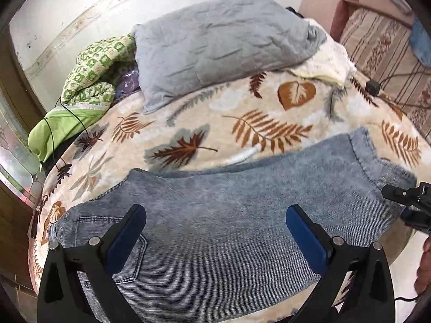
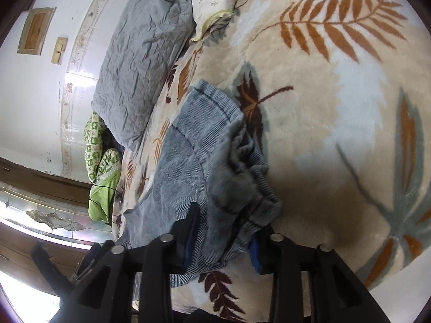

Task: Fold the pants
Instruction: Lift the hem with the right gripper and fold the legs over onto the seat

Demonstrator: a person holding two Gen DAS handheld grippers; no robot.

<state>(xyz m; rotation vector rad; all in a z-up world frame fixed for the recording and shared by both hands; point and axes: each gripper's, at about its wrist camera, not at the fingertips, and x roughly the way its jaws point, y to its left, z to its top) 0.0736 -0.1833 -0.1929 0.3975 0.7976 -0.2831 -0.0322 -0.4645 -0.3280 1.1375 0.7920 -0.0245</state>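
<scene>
- The left gripper (image 1: 215, 231) is nearest its camera: its blue-padded fingers (image 1: 126, 239) stand wide apart over the pants (image 1: 215, 215) with nothing between them, so this hand holds nothing and seems free to reach for a new hold.
- The pants, grey-blue denim, lie across the near part of the bed, back pocket (image 1: 129, 245) up, folded into a broad band; lying flat like this, they look ready for a further fold.
- The right gripper (image 2: 223, 239) sits at the bunched waistband (image 2: 253, 188). Its fingers (image 2: 188, 237) are partly apart with cloth between them; whether the pads press on it I cannot tell.
- Under the pants is a leaf-print blanket (image 1: 242, 118), a soft base that lets cloth slide.
- Well behind lie a grey pillow (image 1: 215, 45) and a green quilt (image 1: 89, 80), out of the folding area.
</scene>
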